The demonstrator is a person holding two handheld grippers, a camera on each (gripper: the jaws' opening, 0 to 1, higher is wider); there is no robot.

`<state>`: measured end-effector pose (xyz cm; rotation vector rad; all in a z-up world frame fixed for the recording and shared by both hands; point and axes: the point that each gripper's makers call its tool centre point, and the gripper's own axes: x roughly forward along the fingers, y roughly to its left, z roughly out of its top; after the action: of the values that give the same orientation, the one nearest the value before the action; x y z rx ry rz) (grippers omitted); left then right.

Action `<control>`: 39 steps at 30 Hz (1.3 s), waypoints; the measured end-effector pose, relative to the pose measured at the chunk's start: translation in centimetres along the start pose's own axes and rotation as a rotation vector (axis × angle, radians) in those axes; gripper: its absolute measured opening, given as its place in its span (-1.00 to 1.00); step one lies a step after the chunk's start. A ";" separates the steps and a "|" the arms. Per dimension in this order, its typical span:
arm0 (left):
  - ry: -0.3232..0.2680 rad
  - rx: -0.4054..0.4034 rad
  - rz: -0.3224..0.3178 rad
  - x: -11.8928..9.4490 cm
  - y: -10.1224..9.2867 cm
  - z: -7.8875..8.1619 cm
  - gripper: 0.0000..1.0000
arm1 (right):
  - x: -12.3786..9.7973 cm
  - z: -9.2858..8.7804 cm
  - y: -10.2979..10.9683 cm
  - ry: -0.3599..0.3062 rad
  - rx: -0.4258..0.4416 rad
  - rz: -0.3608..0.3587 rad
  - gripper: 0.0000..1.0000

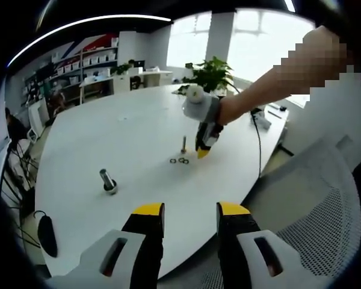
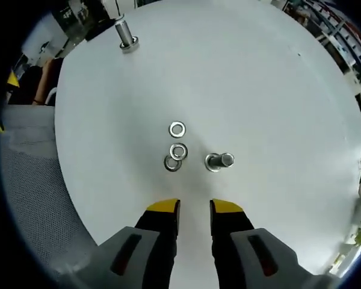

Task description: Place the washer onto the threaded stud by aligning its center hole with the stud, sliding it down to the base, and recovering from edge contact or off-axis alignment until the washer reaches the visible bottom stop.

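Note:
A short threaded stud stands upright on the white table, just ahead of my right gripper. Three steel washers lie flat to its left: one apart, and two that touch or overlap. My right gripper's jaws are slightly apart with nothing between them. In the left gripper view, the right gripper hangs tip-down over the table beside the stud and washers. My left gripper is open and empty, at the table's near edge.
A second, thicker stud stands on its own further along the table. A black object lies at the table edge. A grey mesh chair sits beside the table. A plant stands at the far side.

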<state>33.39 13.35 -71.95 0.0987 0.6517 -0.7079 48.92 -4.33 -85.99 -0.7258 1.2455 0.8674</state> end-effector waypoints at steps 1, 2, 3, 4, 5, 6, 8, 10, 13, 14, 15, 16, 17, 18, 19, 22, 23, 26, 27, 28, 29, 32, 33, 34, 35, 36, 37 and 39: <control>-0.001 -0.001 0.000 0.0 0.0 0.0 -0.35 | 0.0 0.3 0.5 -0.008 0.004 0.007 -0.57; -0.003 -0.001 0.000 0.0 0.0 0.0 -0.35 | 0.1 0.5 0.8 -0.014 -0.002 0.011 -0.57; -0.004 -0.001 0.000 -0.1 0.0 0.0 -0.35 | 0.3 0.7 1.2 -0.016 -0.014 0.014 -0.57; -0.005 -0.002 -0.001 -0.1 0.0 0.1 -0.35 | 0.5 0.7 1.4 -0.013 -0.022 0.014 -0.57; -0.006 -0.001 -0.001 -0.1 0.0 0.1 -0.35 | 0.7 0.8 1.6 -0.009 -0.030 0.015 -0.57; -0.005 0.001 -0.002 -0.1 -0.1 0.1 -0.35 | 0.7 0.8 1.7 -0.007 -0.032 0.015 -0.57; -0.004 0.001 -0.001 -0.1 -0.1 0.0 -0.35 | 0.9 1.0 1.7 -0.005 -0.029 0.017 -0.57; -0.003 0.002 0.001 -0.1 0.0 0.0 -0.35 | 0.9 1.3 1.9 -0.009 -0.032 0.020 -0.57; -0.004 0.000 0.002 -0.1 0.0 0.0 -0.35 | 1.0 1.8 1.8 -0.012 -0.055 0.010 -0.57; -0.004 0.001 0.003 -0.1 0.0 0.0 -0.35 | 1.1 1.9 1.7 -0.013 -0.056 0.009 -0.57; -0.003 0.000 0.003 -0.1 0.1 0.0 -0.35 | 1.2 2.0 1.6 -0.014 -0.054 0.009 -0.57; -0.002 -0.002 0.002 -0.1 0.0 0.0 -0.35 | 1.2 2.1 1.7 -0.012 -0.050 0.007 -0.57; -0.002 -0.002 0.002 -0.1 0.0 0.0 -0.35 | 1.1 2.3 1.6 -0.015 -0.052 0.003 -0.57; -0.001 0.000 0.002 -0.1 0.1 -0.1 -0.35 | 1.2 2.6 1.6 -0.028 -0.051 0.003 -0.56; -0.001 -0.001 0.003 -0.1 0.1 0.0 -0.35 | 1.3 2.8 1.6 -0.029 -0.049 0.006 -0.56; -0.004 -0.008 0.006 -0.1 0.2 0.0 -0.35 | 1.4 3.2 1.7 -0.033 -0.056 0.004 -0.57; -0.003 -0.008 0.007 -0.1 0.2 0.0 -0.35 | 1.4 3.3 1.7 -0.032 -0.058 0.004 -0.57; 0.000 -0.006 0.005 0.0 0.2 0.0 -0.35 | 1.3 3.4 1.7 -0.030 -0.061 0.007 -0.59; 0.002 -0.005 0.004 0.0 0.2 0.0 -0.35 | 1.3 3.5 1.7 -0.031 -0.058 0.006 -0.59; 0.005 -0.005 0.004 0.0 0.2 -0.1 -0.35 | 1.3 3.5 1.6 -0.031 -0.053 0.005 -0.60; 0.007 -0.005 0.005 0.0 0.2 -0.1 -0.35 | 1.4 3.6 1.7 -0.030 -0.054 0.005 -0.60; 0.010 -0.006 0.007 0.0 0.2 -0.2 -0.35 | 1.4 3.7 1.7 -0.004 -0.067 0.008 -0.61; 0.009 -0.008 0.006 0.1 0.2 -0.2 -0.35 | 1.5 3.6 1.7 0.007 -0.081 0.009 -0.62; 0.010 -0.008 0.007 0.1 0.3 -0.2 -0.35 | 1.5 3.6 1.6 0.016 -0.105 0.007 -0.65; 0.012 -0.008 0.008 0.1 0.3 -0.2 -0.35 | 1.5 3.6 1.6 0.021 -0.119 0.007 -0.69; 0.012 -0.009 0.008 0.1 0.3 -0.2 -0.35 | 1.6 3.7 1.6 0.027 -0.141 0.008 -0.70; 0.012 -0.010 0.008 0.1 0.3 -0.2 -0.35 | 1.6 3.7 1.6 0.031 -0.135 0.007 -0.70; 0.014 -0.009 0.010 0.1 0.3 -0.3 -0.35 | 1.6 3.7 1.6 0.042 -0.130 0.008 -0.70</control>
<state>33.49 13.64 -72.26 0.0985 0.6675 -0.6951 49.48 -0.16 -86.86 -0.8471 1.2384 0.9499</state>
